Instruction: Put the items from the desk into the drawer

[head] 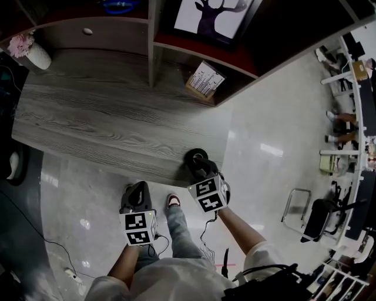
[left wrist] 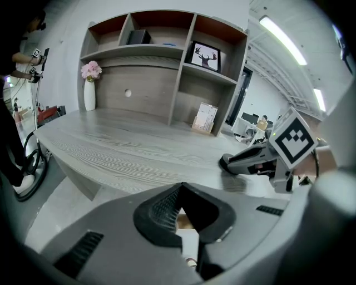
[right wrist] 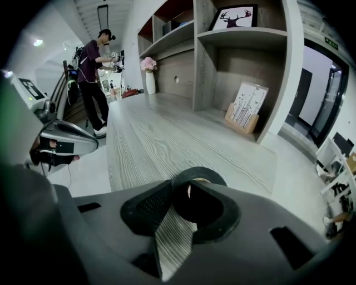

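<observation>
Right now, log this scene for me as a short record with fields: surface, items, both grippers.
Surface: grey wooden desk with shelving behind
Task item: black tape roll, flat near the desk's front edge
Right gripper: jaws closed on the roll's wall
Left gripper: jaws together, empty, off the desk, over the floor
At the back: flower vase, card stand, deer picture
Drawer: not in view

Black roll of tape (right wrist: 199,178), flat on the grey desk (right wrist: 150,139) near its front corner, core seemingly pale
</observation>
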A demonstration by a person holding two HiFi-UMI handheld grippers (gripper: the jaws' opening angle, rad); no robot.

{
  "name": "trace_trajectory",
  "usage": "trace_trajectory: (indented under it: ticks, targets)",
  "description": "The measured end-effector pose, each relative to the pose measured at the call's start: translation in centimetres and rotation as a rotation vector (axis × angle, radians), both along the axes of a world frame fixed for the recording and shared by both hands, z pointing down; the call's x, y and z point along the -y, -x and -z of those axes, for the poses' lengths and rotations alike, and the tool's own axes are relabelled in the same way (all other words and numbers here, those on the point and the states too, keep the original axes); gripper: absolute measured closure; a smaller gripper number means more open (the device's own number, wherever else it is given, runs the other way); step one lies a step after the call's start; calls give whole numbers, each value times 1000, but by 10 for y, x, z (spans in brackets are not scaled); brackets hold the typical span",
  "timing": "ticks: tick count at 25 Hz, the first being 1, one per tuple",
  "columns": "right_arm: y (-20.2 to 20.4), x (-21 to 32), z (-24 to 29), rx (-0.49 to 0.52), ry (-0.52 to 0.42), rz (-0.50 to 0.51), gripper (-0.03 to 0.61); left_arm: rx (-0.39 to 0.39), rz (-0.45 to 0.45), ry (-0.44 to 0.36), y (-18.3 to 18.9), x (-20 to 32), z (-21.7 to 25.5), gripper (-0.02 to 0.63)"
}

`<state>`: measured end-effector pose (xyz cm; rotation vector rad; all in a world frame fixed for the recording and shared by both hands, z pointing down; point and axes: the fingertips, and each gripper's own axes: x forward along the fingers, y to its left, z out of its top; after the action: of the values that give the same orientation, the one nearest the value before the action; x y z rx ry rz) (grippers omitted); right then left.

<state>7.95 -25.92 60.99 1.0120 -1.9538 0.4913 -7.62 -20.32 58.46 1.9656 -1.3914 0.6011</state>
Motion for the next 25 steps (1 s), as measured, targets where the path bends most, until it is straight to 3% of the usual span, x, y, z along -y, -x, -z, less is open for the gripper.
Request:
trace_trajectory:
  ticks: [18, 25]
  targets:
    - [1, 1, -5, -154, 195, 13, 480, -12, 1, 6, 14, -10, -4, 617]
    - [4, 5, -6, -191, 223, 38, 480, -19, -10, 13, 17, -17, -6, 617]
